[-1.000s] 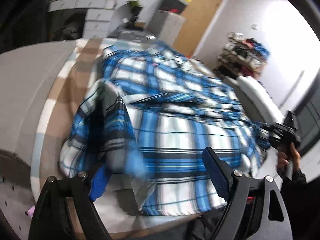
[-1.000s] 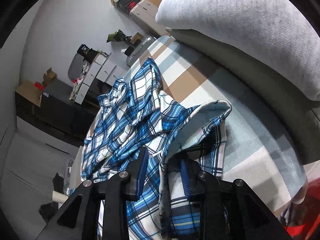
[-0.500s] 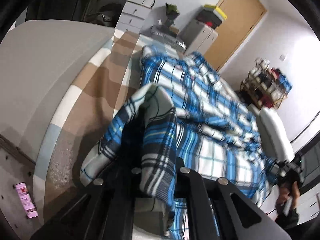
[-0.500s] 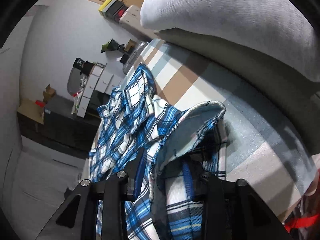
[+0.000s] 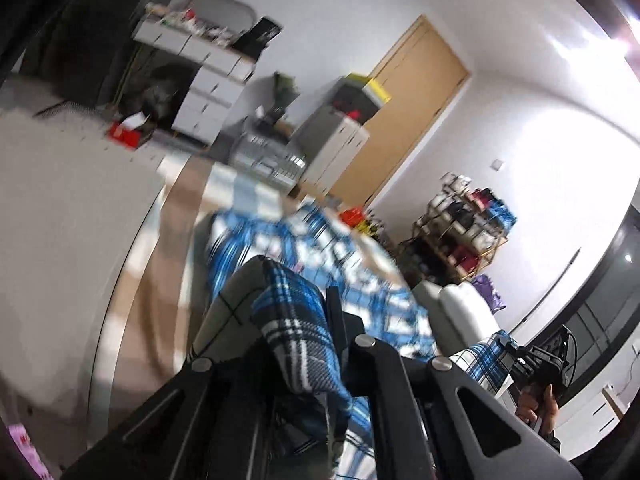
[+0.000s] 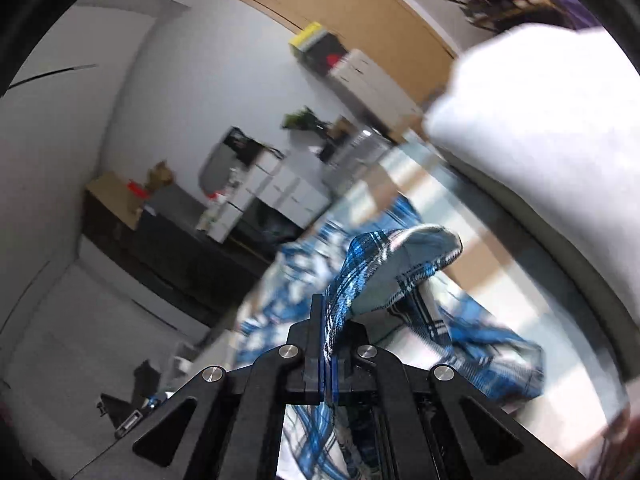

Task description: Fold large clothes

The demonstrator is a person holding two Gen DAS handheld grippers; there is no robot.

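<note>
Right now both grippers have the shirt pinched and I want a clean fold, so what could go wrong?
The left gripper grips a thick bunch of the plaid shirt, so creases may get folded in. The right gripper pinches only a thin edge, which could slip free.

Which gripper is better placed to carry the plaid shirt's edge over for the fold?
Neither alone: the left gripper and right gripper are both shut on the plaid shirt.
</note>
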